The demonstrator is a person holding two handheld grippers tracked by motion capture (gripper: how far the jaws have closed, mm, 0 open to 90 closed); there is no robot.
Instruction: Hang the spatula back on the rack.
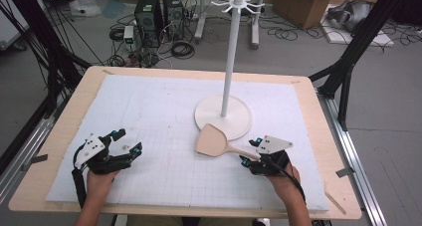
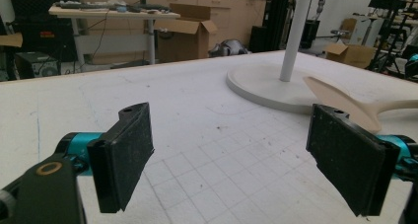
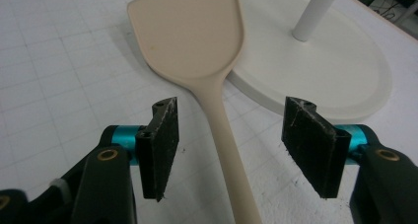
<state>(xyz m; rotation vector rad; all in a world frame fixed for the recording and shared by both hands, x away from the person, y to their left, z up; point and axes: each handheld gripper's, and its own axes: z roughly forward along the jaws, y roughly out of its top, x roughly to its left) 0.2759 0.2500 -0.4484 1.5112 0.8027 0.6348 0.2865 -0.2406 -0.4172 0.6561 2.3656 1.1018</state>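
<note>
A beige spatula (image 1: 214,142) lies flat on the white gridded mat, blade toward the stand's base, handle (image 3: 231,155) pointing to my right gripper. My right gripper (image 1: 251,151) is open, its jaws on either side of the handle without touching it, as the right gripper view (image 3: 229,145) shows. A white hook stand (image 1: 228,71) rises from a round base (image 1: 239,119); the blade's edge rests against that base (image 3: 315,66). My left gripper (image 1: 128,141) hovers open over bare mat at the left, nothing between its jaws (image 2: 231,160). The spatula (image 2: 345,103) appears to its right.
The mat (image 1: 164,111) covers a wooden table (image 1: 318,106) with edges on all sides. Black frame legs (image 1: 348,61) stand at the right and left. Beyond the table are computers (image 1: 149,17), cables and cardboard boxes (image 1: 303,2) on the floor.
</note>
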